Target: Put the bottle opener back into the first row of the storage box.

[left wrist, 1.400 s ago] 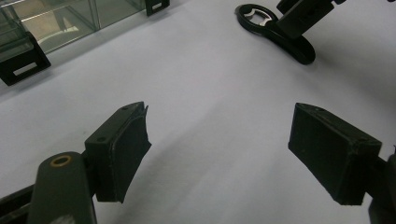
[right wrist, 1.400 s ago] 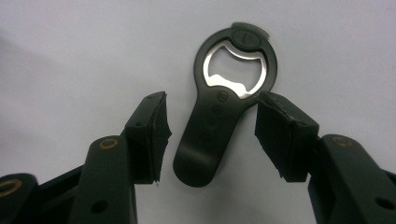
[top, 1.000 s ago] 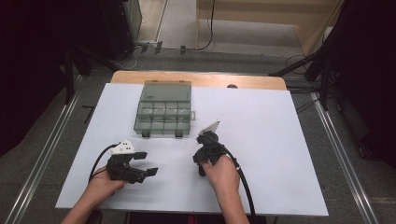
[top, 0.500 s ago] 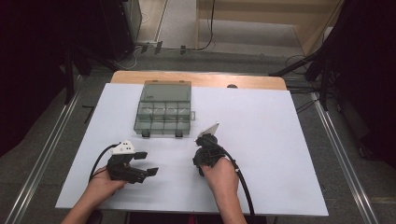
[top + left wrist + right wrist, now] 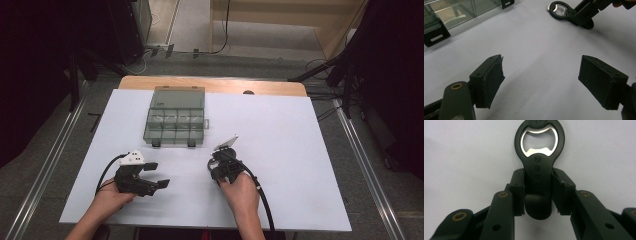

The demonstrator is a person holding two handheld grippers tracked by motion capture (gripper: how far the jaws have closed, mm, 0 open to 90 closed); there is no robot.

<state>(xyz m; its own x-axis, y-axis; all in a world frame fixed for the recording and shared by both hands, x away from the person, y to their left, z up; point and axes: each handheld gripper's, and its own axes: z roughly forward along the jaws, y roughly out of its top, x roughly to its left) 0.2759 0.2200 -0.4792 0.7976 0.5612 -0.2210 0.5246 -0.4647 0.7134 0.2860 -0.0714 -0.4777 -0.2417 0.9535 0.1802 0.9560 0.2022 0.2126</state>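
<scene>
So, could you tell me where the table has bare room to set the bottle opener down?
The white table is bare to the right of the right gripper and between it and the left gripper. It is also free right of the plastic box. The crowded part is just before the box, near the bottle opener.

Right gripper view: the black bottle opener (image 5: 538,167) carries a small round embossed mark just below its metal opening, apparently two letters, too small to read; further round marks down the handle are likewise illegible.
</scene>
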